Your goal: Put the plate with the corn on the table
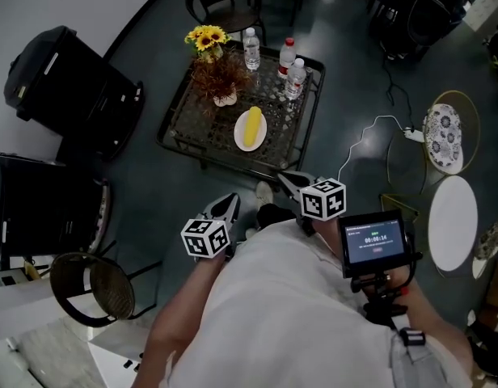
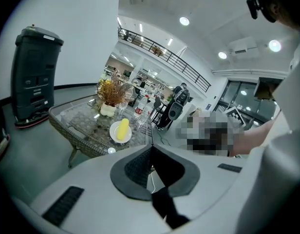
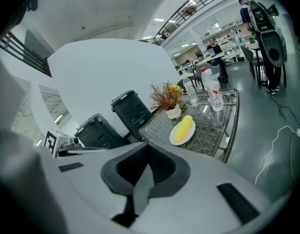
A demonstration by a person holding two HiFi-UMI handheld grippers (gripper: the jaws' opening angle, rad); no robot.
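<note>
1. Resting on the glass-topped table (image 1: 178,107), upper centre of the head view, was the white plate (image 1: 239,134) with the yellow corn (image 1: 252,124) lying lengthwise on it. It sat toward the table's near edge.
2. Noted on the same table: sunflowers (image 1: 206,37) above a pot of dried stems at the far left corner, and three water bottles (image 1: 251,48) along the far side.
3. Person's left gripper (image 1: 231,202) was held low, centre of the frame, well apart from the table. Its own view showed the jaws meeting at the tips with nothing between them, and the plate small at middle left beyond them.
4. Person's right gripper (image 1: 285,178) was beside it, slightly nearer the table but not touching it. Its jaws were likewise closed tip to tip and empty. In its view, plate and corn were just right of centre.
5. Off the table: a black bin (image 1: 67,79) at upper left, and a small lit screen (image 1: 374,241) at lower right.
</note>
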